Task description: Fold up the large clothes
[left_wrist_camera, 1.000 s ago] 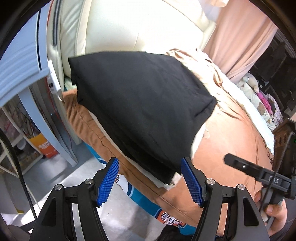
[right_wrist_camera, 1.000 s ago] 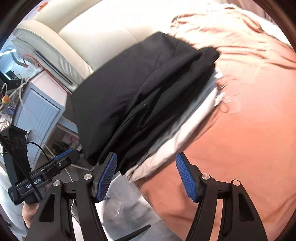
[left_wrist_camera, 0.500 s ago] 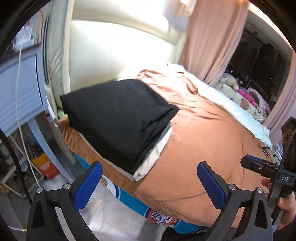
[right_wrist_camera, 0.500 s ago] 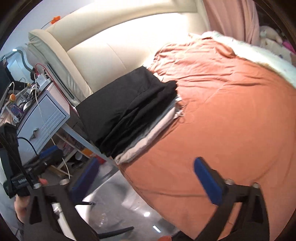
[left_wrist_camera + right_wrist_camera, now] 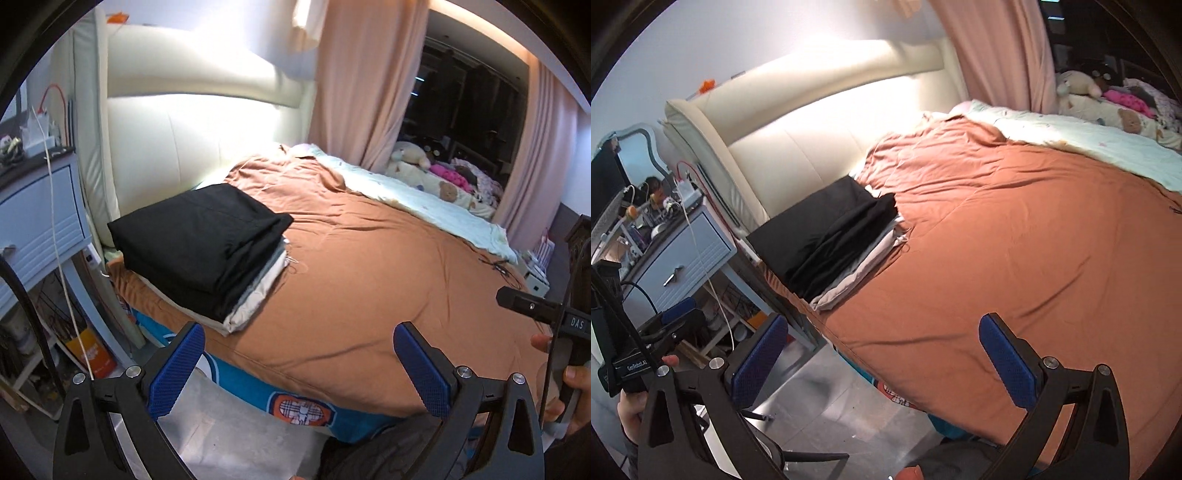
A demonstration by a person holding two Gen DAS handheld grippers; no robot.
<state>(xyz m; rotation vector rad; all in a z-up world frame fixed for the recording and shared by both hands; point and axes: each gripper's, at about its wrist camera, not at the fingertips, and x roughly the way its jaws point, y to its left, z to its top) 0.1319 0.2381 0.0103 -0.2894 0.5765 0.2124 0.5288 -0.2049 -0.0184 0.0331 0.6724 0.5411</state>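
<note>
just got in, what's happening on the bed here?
A person holds a claw in each hand, folding clothes on a bed. A folded black garment sits on top of a folded pale one, stacked at the corner of the orange bedspread near the cream headboard. Both the left claw and the right claw are open and empty, clear of the stack. No unfolded garment is in view.

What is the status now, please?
Left gripper and right gripper open, empty. Black garment folded atop pale stack at bed corner. Nothing in way.
</note>
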